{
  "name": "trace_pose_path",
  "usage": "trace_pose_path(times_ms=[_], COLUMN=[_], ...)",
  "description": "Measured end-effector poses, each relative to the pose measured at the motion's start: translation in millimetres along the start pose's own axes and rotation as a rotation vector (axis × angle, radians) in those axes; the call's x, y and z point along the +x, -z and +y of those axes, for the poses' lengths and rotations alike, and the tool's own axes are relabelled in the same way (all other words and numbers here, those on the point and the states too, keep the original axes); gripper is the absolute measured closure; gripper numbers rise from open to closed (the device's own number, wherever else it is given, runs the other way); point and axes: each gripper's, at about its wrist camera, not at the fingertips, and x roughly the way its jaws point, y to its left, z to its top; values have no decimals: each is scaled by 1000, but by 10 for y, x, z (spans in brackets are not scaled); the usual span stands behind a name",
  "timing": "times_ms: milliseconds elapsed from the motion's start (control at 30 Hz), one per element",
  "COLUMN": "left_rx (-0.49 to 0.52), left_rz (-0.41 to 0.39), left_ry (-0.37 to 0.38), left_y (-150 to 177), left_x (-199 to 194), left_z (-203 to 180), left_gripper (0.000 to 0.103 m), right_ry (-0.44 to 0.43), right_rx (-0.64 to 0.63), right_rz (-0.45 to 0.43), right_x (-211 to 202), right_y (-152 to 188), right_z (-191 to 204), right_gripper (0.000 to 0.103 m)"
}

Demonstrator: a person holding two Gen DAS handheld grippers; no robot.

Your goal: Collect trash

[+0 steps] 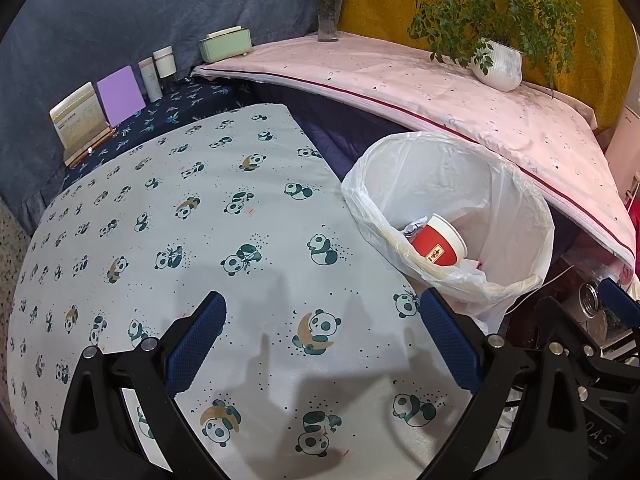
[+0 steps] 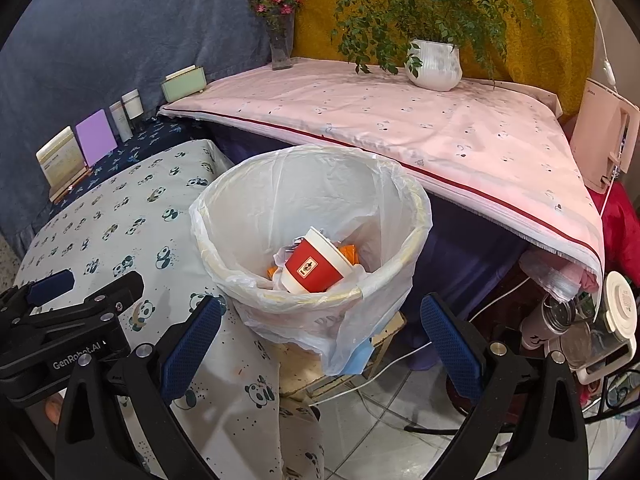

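— Right wrist view first: we log the bin (image 2: 312,240), lined with a thin white bag, standing just off the right edge of the panda-print counter (image 2: 120,216). Inside lies a red paper cup (image 2: 316,266), tipped on its side, mouth up and away, on crumpled white and orange scraps.

— Our fingers?

— Right gripper (image 2: 320,340) spread wide, holding nothing, hovering before the bin's near rim. Left gripper (image 1: 320,344) equally wide and empty, above the counter's near edge; its shadow falls on the cloth.

— Any trash left on the counter?

— None that we can see. Along the far edge only a card stand (image 1: 80,124), a purple card (image 1: 120,94), two small bottles (image 1: 158,72) and a green box (image 1: 226,44), which we judge to be furnishings.

— How would the cup handle?

— Light, we judge, thin-walled and easily crushed; the waxed side may slip. Best pinched across the rolled rim or gently across the body. The bag is soft and slack, so it would drag if snagged; its folded-over edge at the rim is the place to gather it.
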Motion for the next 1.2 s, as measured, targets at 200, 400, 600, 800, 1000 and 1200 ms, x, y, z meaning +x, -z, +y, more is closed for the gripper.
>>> trace_pose_path(times_ms=[200, 400, 600, 800, 1000, 1200], left_rx=[-2, 0, 2, 2, 4, -25], left_rz=[4, 2, 5, 5, 5, 14], left_ry=[-1, -1, 2, 2, 6, 9], left_y=[1, 4, 4, 4, 6, 21], left_x=[7, 4, 12, 12, 11, 33], left_z=[9, 2, -7, -6, -11, 17], left_gripper=[10, 10, 10, 10, 10, 10], right_ry=[1, 1, 1, 2, 4, 6], right_rx=[1, -1, -1, 0, 0, 2], right_rz=[3, 3, 3, 3, 4, 2], right_x=[12, 14, 14, 16, 19, 20], right_y=[7, 14, 12, 14, 15, 24], right_z=[-1, 2, 1, 1, -2, -14], right_gripper=[7, 7, 7, 7, 7, 7])
